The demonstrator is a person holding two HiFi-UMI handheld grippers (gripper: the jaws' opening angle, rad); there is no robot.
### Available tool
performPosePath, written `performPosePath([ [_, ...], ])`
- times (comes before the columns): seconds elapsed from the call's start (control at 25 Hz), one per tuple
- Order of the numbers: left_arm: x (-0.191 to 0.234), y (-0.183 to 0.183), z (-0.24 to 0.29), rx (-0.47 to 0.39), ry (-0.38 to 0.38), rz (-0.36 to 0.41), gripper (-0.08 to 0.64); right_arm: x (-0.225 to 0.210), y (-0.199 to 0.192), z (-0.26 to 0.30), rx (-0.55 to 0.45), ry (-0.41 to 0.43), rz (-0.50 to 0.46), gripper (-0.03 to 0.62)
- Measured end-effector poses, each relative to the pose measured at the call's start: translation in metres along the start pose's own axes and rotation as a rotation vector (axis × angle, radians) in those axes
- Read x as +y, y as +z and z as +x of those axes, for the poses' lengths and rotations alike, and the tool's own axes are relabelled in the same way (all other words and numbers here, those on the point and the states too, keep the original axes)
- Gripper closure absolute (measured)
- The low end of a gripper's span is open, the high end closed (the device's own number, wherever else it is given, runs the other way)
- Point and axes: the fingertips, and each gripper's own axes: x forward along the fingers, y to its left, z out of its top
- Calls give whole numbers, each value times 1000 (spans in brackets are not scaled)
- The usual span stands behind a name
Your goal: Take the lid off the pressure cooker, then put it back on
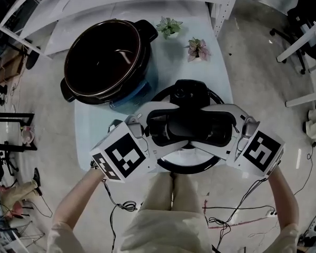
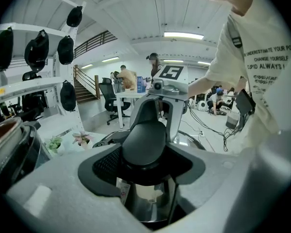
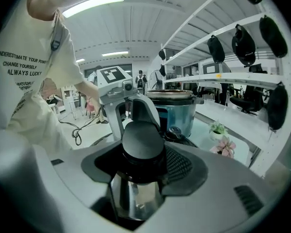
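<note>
I have my left gripper (image 1: 158,128) and right gripper (image 1: 218,126) both clamped on the lid's (image 1: 189,166) black handle (image 2: 144,140), lid off, just beside the open pressure cooker (image 1: 105,57)

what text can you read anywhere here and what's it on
"UNDERESTIMATE YOUR POWE": top line on the person's shirt, its ends cut off
"CHANGE YOURSELF": shirt, second line
"ALWAYS LUCKY": shirt, third line
Sticker on the lid: too small to read
Marker cubes: square patterns only, no letters
</note>
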Motion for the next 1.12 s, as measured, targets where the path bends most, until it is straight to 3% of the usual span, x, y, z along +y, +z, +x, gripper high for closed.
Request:
performPosePath([
  [0.84, 5, -59, 31, -12, 0, -2, 273, -8, -54, 38, 18, -25, 1, 324],
  [1.12, 3, -69, 37, -4, 28, 16, 273, -7, -65, 43, 45, -35, -51, 324],
])
